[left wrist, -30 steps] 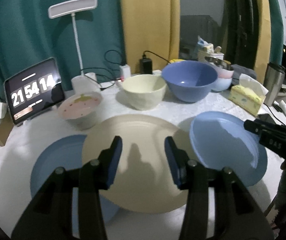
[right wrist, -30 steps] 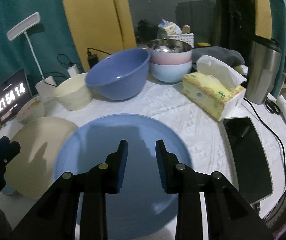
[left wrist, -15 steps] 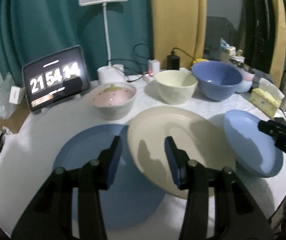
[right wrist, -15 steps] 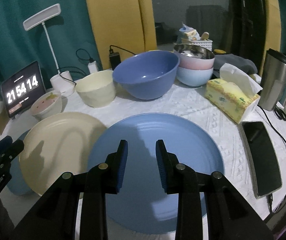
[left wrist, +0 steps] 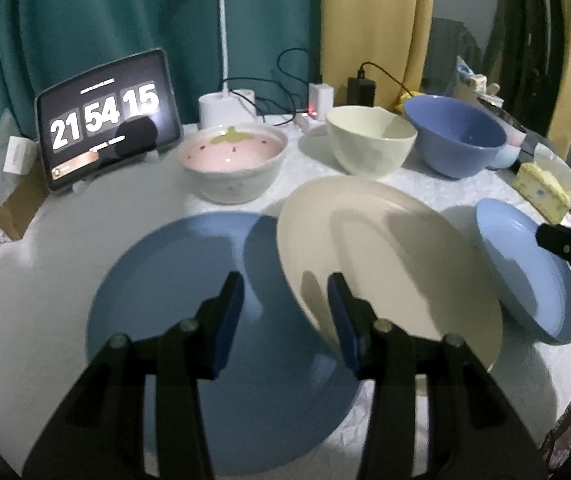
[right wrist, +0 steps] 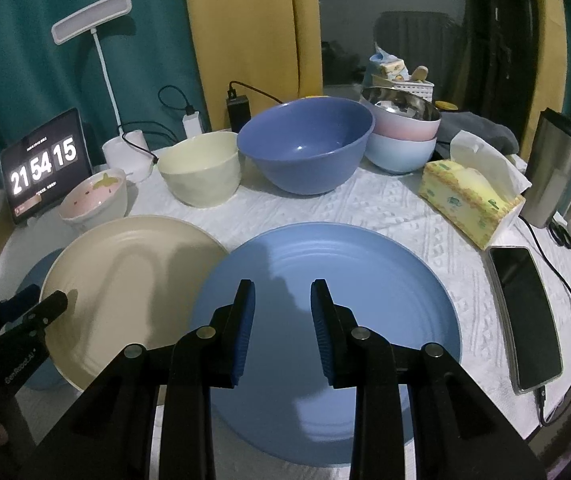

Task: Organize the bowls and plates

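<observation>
A dark blue plate (left wrist: 165, 280) lies at the front left, with a cream plate (left wrist: 385, 248) overlapping its right edge. My left gripper (left wrist: 284, 284) hovers over that overlap; its jaws are closing and no pad presses on anything. A light blue plate (right wrist: 365, 280) lies to the right of the cream plate (right wrist: 125, 272). Over it hangs my right gripper (right wrist: 281, 286), open with nothing between its fingers. Behind the plates stand a pink strawberry bowl (left wrist: 231, 160), a cream bowl (right wrist: 201, 168), a big blue bowl (right wrist: 305, 148) and a stack of bowls (right wrist: 401, 132).
A tablet clock (left wrist: 105, 116) and a white desk lamp (right wrist: 125, 148) with cables stand at the back left. On the right lie a tissue box (right wrist: 465, 196), a phone (right wrist: 525, 312) on a cable and a steel flask (right wrist: 557, 168). The table's edge runs close on the right.
My left gripper has shifted left and down, from over the cream plate to over its overlap with the dark blue plate. My right gripper has slid sideways over the light blue plate.
</observation>
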Action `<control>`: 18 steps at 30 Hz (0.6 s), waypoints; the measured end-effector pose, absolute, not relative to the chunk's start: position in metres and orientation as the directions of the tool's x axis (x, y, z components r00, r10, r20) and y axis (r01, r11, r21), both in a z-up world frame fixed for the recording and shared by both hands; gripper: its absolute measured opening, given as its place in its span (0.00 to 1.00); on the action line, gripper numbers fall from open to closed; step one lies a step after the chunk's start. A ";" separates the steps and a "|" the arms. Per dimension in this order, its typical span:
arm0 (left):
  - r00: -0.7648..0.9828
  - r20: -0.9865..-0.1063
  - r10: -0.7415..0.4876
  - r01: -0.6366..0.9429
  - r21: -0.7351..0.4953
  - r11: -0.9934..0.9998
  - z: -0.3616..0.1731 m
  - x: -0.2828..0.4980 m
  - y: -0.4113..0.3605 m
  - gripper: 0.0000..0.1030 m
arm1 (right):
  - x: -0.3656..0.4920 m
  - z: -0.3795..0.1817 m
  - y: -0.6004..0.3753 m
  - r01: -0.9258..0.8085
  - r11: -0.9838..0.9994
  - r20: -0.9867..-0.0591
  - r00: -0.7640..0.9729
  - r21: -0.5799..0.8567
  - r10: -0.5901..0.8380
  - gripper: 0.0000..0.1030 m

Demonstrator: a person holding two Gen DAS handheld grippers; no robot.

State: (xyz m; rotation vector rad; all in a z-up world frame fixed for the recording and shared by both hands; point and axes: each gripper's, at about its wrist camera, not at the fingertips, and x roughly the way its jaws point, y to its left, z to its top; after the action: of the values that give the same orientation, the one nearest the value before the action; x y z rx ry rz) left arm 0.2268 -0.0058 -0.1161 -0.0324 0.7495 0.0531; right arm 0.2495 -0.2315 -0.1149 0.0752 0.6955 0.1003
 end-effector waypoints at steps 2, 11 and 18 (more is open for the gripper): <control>0.727 -0.687 0.006 -0.041 -0.034 0.999 -0.117 0.228 -0.004 0.36 | 0.250 -0.114 -0.228 -0.071 0.993 -0.635 0.763 0.099 0.118 0.30; 0.733 -0.681 0.007 -0.048 -0.041 0.998 -0.113 0.225 0.006 0.11 | 0.250 -0.114 -0.214 -0.091 0.991 -0.639 0.759 0.093 0.130 0.30; 0.737 -0.674 0.039 -0.070 -0.019 0.997 -0.110 0.216 0.016 0.11 | 0.251 -0.116 -0.201 -0.124 0.987 -0.643 0.749 0.100 0.159 0.30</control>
State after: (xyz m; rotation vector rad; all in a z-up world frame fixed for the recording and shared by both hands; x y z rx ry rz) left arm 0.2156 0.0162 -0.1100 -0.0440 0.7391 0.0597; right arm 0.2510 -0.2007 -0.1156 0.0516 0.7079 0.1552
